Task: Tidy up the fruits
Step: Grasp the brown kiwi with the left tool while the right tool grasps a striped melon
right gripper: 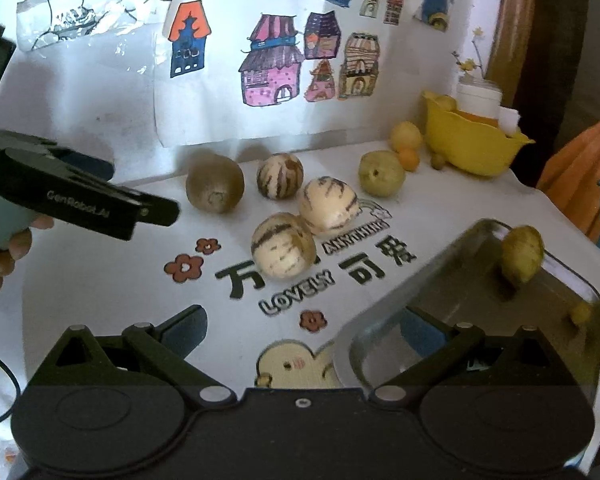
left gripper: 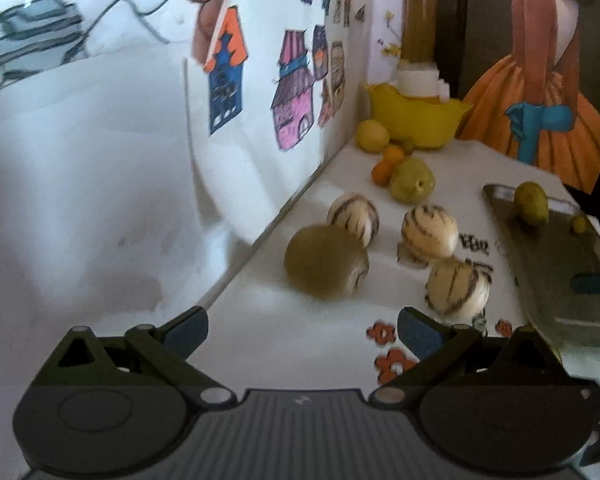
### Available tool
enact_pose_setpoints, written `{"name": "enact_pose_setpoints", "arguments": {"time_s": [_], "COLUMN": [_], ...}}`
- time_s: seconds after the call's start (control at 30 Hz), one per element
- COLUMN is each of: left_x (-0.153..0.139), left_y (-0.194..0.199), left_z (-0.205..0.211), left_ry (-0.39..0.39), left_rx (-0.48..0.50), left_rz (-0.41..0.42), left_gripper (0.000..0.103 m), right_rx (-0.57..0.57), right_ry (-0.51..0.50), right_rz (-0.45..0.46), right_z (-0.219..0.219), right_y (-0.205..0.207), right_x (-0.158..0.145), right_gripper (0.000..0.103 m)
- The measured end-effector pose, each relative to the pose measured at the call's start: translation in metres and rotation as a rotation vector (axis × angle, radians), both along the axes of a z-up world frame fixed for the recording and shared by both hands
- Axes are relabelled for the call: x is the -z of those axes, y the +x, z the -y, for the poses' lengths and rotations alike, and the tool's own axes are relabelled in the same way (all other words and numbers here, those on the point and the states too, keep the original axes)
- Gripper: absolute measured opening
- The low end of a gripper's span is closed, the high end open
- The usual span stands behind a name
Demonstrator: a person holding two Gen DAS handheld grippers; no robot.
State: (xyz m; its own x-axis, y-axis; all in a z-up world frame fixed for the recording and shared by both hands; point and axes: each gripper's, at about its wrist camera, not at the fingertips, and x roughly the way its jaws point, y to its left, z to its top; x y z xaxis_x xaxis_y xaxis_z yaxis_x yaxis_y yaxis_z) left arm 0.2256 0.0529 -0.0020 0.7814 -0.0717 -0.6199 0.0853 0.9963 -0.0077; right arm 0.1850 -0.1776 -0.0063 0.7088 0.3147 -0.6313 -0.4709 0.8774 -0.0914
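Note:
A brown-green round fruit [left gripper: 324, 264] [right gripper: 215, 186] lies on the white printed table, just ahead of my open left gripper [left gripper: 304, 332] [right gripper: 140, 188], which holds nothing. Three striped cream melons [left gripper: 430, 232] [right gripper: 328, 206] sit close together to its right. Further back are a green pear-like fruit [left gripper: 412, 180] [right gripper: 381, 173], small oranges [left gripper: 382, 172] [right gripper: 409, 159] and a yellow lemon [left gripper: 372, 134] [right gripper: 406, 136]. A metal tray [left gripper: 560, 272] [right gripper: 440, 280] at the right holds a green fruit [left gripper: 532, 204] [right gripper: 522, 254] and a small yellow one [right gripper: 580, 312]. My right gripper [right gripper: 304, 332] is open, its right finger over the tray's near corner.
A yellow bowl [left gripper: 420, 116] [right gripper: 472, 144] stands in the back corner with a white jar behind it. A wall with house drawings [right gripper: 272, 68] runs along the table's far side. A hand [right gripper: 4, 256] holds the left gripper at the table's left edge.

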Motion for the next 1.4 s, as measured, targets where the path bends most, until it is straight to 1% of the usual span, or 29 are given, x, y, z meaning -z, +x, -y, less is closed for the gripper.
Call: {"name": "enact_pose_setpoints", "arguments": {"time_s": [0.07, 0.17, 0.27, 0.4, 0.47, 0.53, 0.57, 0.93, 1.0, 1.13, 1.23, 1.33, 1.37, 1.4], "left_x": [0.001, 0.005, 0.009, 0.014, 0.015, 0.016, 0.017, 0.023, 0.024, 0.025, 0.026, 0.026, 0.026, 0.026], "left_y": [0.006, 0.017, 0.024, 0.031, 0.034, 0.036, 0.037, 0.051, 0.053, 0.056, 0.057, 0.059, 0.059, 0.06], "left_z": [0.002, 0.003, 0.004, 0.004, 0.004, 0.004, 0.004, 0.002, 0.001, 0.002, 0.002, 0.002, 0.002, 0.003], "left_ry": [0.002, -0.015, -0.035, -0.064, -0.081, -0.09, -0.092, -0.127, -0.135, -0.133, -0.138, -0.154, -0.16, -0.161], "left_rx": [0.007, 0.012, 0.013, 0.001, -0.001, -0.003, -0.006, -0.032, -0.036, -0.038, -0.039, -0.03, -0.024, -0.02], "left_rz": [0.016, 0.009, 0.007, 0.012, 0.023, 0.032, 0.035, 0.024, 0.018, 0.012, 0.007, -0.001, -0.004, -0.005], "left_gripper": [0.103, 0.103, 0.102, 0.101, 0.098, 0.097, 0.096, 0.088, 0.084, 0.082, 0.076, 0.07, 0.066, 0.066], "right_rx": [-0.003, -0.025, -0.054, -0.084, -0.088, -0.084, -0.082, -0.085, -0.085, -0.089, -0.083, -0.08, -0.079, -0.079], "right_ry": [-0.031, -0.077, -0.092, -0.091, -0.089, -0.084, -0.081, -0.06, -0.056, -0.04, -0.026, -0.017, -0.016, -0.015], "right_rz": [0.033, 0.087, 0.102, 0.097, 0.094, 0.087, 0.085, 0.065, 0.062, 0.06, 0.053, 0.052, 0.053, 0.053], "right_z": [-0.006, -0.013, -0.016, -0.022, -0.026, -0.029, -0.03, -0.036, -0.037, -0.037, -0.036, -0.036, -0.036, -0.036], "right_y": [0.005, 0.011, 0.018, 0.028, 0.032, 0.035, 0.037, 0.05, 0.051, 0.053, 0.055, 0.056, 0.056, 0.056], "right_x": [0.003, 0.005, 0.007, 0.011, 0.014, 0.016, 0.017, 0.024, 0.025, 0.026, 0.026, 0.027, 0.027, 0.027], "right_gripper": [0.101, 0.098, 0.093, 0.086, 0.08, 0.075, 0.073, 0.059, 0.058, 0.052, 0.048, 0.048, 0.048, 0.048]}}
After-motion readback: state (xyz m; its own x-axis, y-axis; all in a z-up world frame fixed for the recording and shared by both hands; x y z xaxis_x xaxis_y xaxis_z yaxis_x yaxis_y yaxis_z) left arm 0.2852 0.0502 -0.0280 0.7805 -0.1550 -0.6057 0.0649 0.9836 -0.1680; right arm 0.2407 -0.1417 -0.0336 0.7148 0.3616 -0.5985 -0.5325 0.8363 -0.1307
